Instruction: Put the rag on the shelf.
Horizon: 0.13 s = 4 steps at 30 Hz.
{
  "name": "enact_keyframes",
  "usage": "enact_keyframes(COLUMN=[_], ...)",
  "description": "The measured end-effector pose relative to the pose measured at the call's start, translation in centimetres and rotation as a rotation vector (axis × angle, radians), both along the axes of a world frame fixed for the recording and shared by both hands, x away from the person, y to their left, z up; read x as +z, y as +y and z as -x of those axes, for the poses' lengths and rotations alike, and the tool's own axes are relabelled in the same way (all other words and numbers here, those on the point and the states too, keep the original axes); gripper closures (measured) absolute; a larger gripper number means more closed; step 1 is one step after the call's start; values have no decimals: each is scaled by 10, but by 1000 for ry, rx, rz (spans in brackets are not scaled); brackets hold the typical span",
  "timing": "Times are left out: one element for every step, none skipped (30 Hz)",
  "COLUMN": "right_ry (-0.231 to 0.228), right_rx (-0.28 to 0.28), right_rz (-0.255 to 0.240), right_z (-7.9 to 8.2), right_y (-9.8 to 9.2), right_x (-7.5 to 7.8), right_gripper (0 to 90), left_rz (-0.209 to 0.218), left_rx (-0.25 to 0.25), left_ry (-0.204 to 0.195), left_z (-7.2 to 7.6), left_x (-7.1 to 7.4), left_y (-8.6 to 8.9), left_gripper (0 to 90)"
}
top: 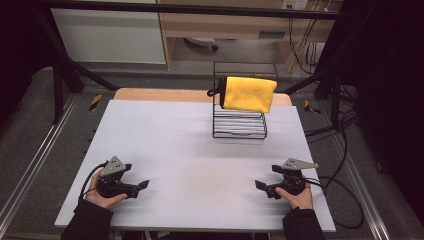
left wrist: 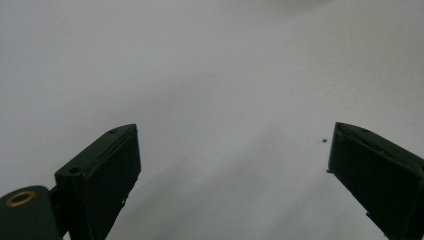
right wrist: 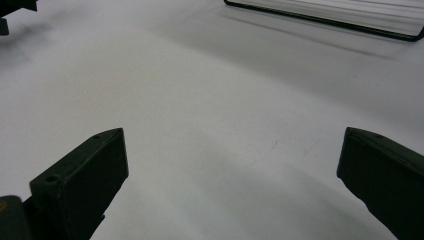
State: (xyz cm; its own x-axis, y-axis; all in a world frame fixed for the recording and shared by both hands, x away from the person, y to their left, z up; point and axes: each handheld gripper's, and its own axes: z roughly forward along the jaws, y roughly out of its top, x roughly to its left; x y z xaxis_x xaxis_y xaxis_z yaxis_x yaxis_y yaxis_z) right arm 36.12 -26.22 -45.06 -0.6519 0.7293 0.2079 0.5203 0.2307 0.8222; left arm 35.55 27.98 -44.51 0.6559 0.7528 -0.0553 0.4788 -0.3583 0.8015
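A yellow cloth [top: 249,93] hangs folded over the top rail of a black wire rack [top: 239,126] at the far middle-right of the white table [top: 190,150]. My left gripper [top: 142,187] rests low over the table's near left, held by a hand, jaws pointing right. In the left gripper view its jaws [left wrist: 232,150] stand wide apart with bare table between them. My right gripper [top: 263,188] sits at the near right, pointing left. Its jaws [right wrist: 232,155] are also spread wide over bare table, and the rack's base wire [right wrist: 325,21] lies ahead of them.
A wooden board edge [top: 160,95] shows behind the table. Metal frame rails [top: 30,170] run along both sides, and cables [top: 345,195] trail off the right edge. A broad stretch of table lies between the two grippers.
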Motion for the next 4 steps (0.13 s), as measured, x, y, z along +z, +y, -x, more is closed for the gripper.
enact_keyframes(right_ry=[6, 10, 6, 8], right_rx=[-2, -3, -2, 2], right_rz=[1, 5, 12, 16], right_z=[0, 0, 0, 0], right_y=[1, 1, 1, 1], right_x=[0, -1, -1, -2], right_gripper=[6, 6, 7, 6], left_rz=[4, 6, 6, 6], left_rx=[4, 6, 5, 5], left_ry=[-2, -2, -2, -2], left_z=[0, 0, 0, 0], left_x=[0, 0, 0, 0], left_y=[0, 0, 0, 0], left_gripper=[66, 66, 66, 66])
